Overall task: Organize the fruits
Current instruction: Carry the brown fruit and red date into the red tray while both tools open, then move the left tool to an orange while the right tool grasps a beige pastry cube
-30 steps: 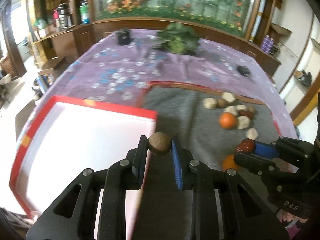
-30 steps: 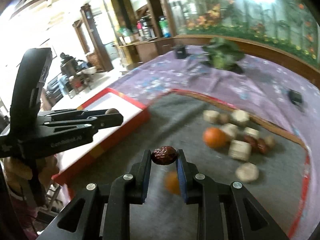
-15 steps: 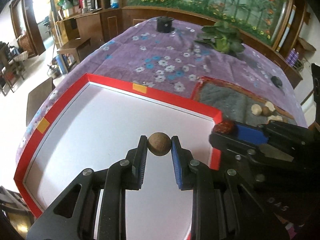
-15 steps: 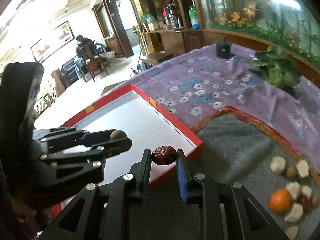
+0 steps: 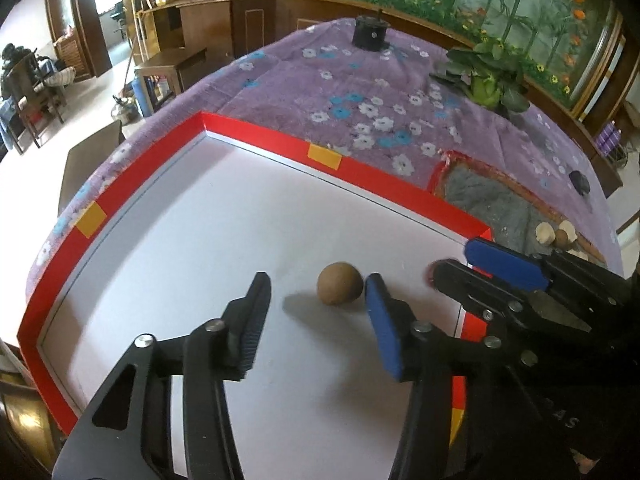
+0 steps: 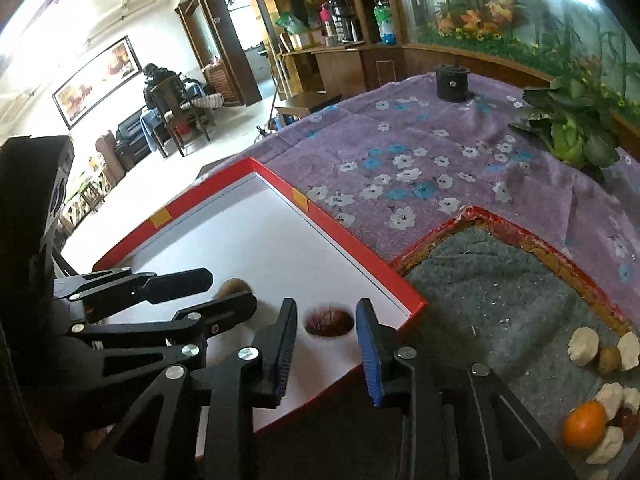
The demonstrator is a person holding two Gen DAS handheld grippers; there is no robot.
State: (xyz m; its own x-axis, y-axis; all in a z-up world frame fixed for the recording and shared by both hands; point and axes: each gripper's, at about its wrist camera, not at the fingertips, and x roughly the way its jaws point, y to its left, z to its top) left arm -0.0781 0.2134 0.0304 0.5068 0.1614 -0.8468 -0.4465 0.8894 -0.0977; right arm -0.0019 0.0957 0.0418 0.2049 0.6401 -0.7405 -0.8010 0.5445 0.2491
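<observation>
The only writing I can make out is a few pale embossed letters, something like "AS", on the black body of the right claw (image 5: 452, 268) at the lower right of the left wrist view; the remaining characters are cut off or too dark to read.

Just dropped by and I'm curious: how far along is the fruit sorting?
Barely begun. The left gripper is opening, with a round brown fruit loose in the red-edged box. The right gripper is opening over a dark red fruit there. An orange and pale pieces wait on the grey mat.
</observation>
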